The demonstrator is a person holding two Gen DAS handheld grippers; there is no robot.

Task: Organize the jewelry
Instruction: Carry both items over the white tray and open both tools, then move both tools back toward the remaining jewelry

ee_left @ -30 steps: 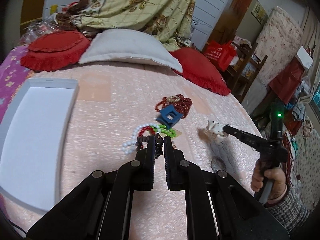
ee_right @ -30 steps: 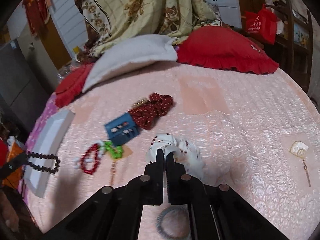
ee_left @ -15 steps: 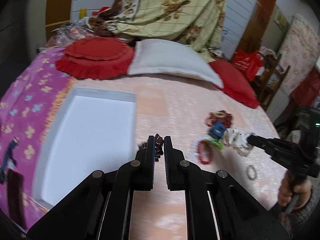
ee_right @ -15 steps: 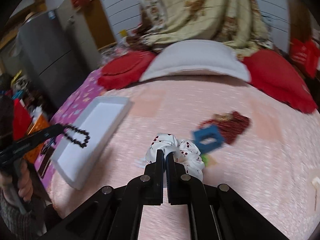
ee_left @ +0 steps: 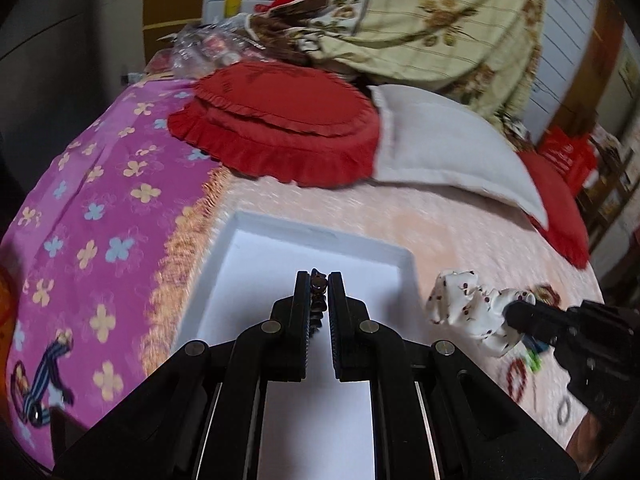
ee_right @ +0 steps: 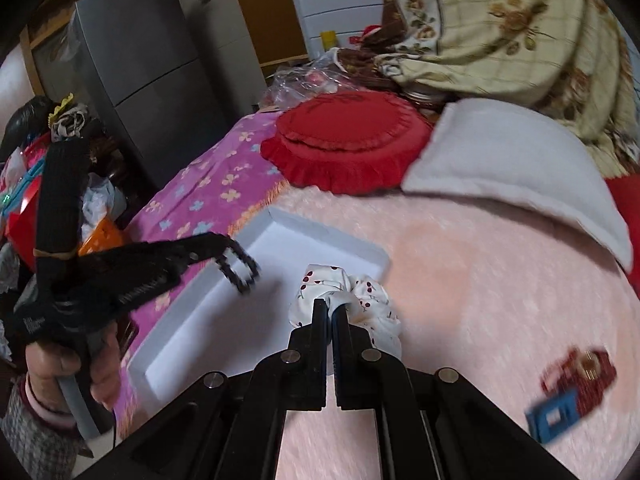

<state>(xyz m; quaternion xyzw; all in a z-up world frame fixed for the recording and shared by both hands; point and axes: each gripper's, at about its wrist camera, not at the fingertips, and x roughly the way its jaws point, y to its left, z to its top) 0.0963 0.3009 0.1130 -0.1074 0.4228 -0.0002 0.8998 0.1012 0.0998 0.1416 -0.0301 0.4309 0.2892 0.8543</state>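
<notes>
red bag: pale marks on it, too blurred to read
fridge: a small blue and white sticker at the top, too small to read
left claw's handle: small pale letters on the black side, too blurred to read
red pillow: faint stitched marks on top, cannot be read
all else: no words, numbers or signs that can be read

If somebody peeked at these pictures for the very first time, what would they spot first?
Probably the white tray on the pink bedspread, with both claws near it. The left claw dangles a dark bead bracelet over the tray, and the right claw pinches a white cherry-print scrunchie by its near corner. Behind sits a frilly red cushion.
</notes>
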